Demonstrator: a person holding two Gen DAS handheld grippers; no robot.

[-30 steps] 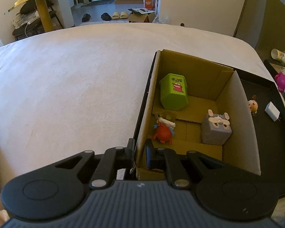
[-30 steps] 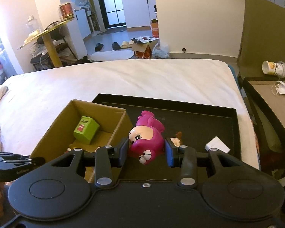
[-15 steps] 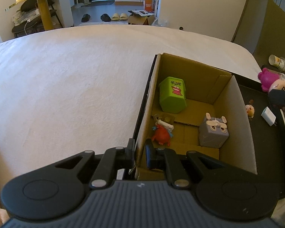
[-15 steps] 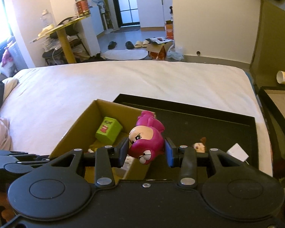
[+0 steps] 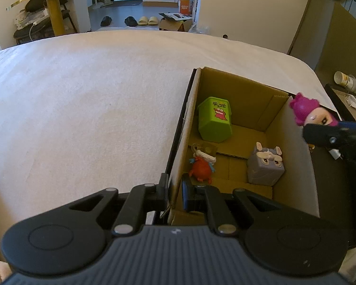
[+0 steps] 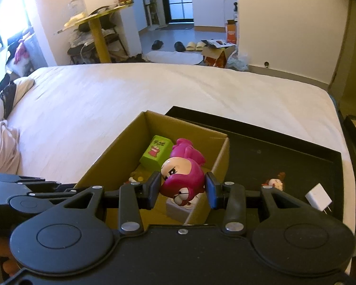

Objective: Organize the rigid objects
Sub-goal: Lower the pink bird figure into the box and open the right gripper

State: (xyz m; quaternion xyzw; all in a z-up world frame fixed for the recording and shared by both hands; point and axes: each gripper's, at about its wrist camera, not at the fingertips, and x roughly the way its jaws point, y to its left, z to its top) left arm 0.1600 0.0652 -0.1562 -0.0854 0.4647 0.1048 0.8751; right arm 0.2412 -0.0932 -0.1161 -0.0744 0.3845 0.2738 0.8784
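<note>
An open cardboard box (image 5: pixel 294 163) (image 6: pixel 116 154) stands on the white bed, against a black tray (image 6: pixel 284 156). Inside lie a green monster box (image 5: pixel 214 120) (image 6: pixel 156 152), a red-orange figure (image 5: pixel 200 167) and a grey cube figure (image 5: pixel 265 163) (image 6: pixel 178 210). My left gripper (image 5: pixel 175 193) is shut on the box's near left wall. My right gripper (image 6: pixel 182 188) is shut on a pink figure (image 6: pixel 184 172) (image 5: pixel 308 112), held above the box's right wall.
On the black tray lie a small pale figure (image 6: pixel 274 182) and a white charger (image 6: pixel 318 196). The white bed (image 5: pixel 83 109) spreads left of the box. A side table with a cup (image 5: pixel 344 79) stands at the right. Crumpled bedding (image 6: pixel 4 147) lies at the left edge.
My right gripper has carried the pink figure leftward from over the tray to above the box's right wall. The left gripper has kept its grip on the box wall.
</note>
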